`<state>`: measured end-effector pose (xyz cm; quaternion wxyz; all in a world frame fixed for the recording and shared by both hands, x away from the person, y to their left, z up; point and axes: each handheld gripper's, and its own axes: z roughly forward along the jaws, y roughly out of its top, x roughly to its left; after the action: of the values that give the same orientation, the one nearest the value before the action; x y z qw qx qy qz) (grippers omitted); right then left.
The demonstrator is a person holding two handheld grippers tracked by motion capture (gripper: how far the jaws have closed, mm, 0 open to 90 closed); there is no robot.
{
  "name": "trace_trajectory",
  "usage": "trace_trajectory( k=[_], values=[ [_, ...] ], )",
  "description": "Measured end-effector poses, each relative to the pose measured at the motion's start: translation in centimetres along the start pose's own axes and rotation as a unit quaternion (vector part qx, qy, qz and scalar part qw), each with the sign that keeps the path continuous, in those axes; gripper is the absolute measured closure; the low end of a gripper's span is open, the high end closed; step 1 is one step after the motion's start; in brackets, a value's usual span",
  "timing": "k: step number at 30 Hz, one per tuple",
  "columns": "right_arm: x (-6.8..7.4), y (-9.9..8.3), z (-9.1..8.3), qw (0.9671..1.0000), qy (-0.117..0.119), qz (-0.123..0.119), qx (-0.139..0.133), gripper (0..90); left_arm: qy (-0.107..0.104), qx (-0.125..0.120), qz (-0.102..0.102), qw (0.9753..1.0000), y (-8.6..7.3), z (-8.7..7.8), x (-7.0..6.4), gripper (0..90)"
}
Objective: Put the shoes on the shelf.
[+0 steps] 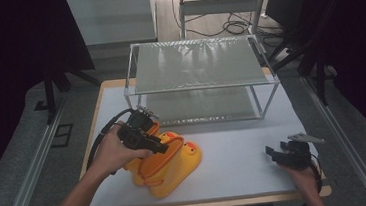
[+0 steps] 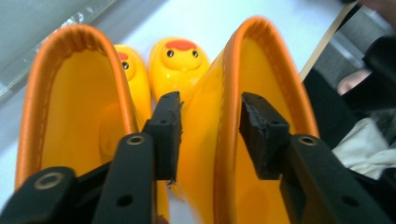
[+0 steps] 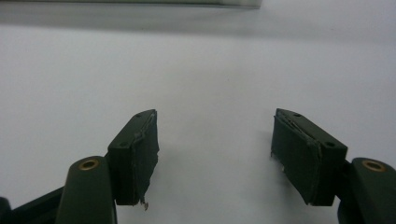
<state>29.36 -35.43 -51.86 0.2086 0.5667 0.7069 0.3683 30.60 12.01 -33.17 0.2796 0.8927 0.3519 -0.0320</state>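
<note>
A staged recording bay in a lab or studio: black curtains (image 1: 25, 41) close in both sides, a white-topped table (image 1: 236, 163) stands on grey carpet between aluminium floor rails (image 1: 31, 171), and loose cables (image 1: 234, 27) trail under a metal frame at 12 o'clock beyond a two-tier wire shelf (image 1: 197, 64).

The left gripper (image 1: 161, 147) hangs over the yellow boots (image 1: 169, 167), jaws parted astride one boot's rim; the right gripper (image 1: 271, 153) rests well right of them, jaws spread wide
</note>
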Motion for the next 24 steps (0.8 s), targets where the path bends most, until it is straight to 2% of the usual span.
trace_trajectory(
  k=[4,10,13,15,19,24],
  values=[
    [0.0,0.0,0.0,1.0,0.0,0.0,0.0,31.6,-0.016,-0.013,-0.009,0.9998,0.0,-0.8,0.2,52.7],
    [0.0,0.0,0.0,1.0,-0.001,-0.002,0.0,31.6,-0.019,-0.024,-0.015,0.9994,-0.2,-2.4,0.5,46.8],
    [0.0,0.0,0.0,1.0,-0.001,-0.001,0.0,31.7,-0.014,-0.025,-0.019,0.9994,-0.3,-3.1,0.7,42.4],
    [0.0,0.0,0.0,1.0,-0.001,-0.001,0.0,31.7,-0.003,-0.023,-0.021,0.9995,-0.4,-3.5,1.0,39.9],
    [0.0,0.0,0.0,1.0,-0.001,0.0,-0.001,31.7,-0.006,-0.005,-0.029,0.9996,-0.8,-3.6,1.5,35.2],
    [0.0,0.0,0.0,1.0,-0.001,-0.002,0.001,31.8,-0.006,-0.002,-0.035,0.9994,-1.3,-3.6,1.8,33.4]
  ],
)
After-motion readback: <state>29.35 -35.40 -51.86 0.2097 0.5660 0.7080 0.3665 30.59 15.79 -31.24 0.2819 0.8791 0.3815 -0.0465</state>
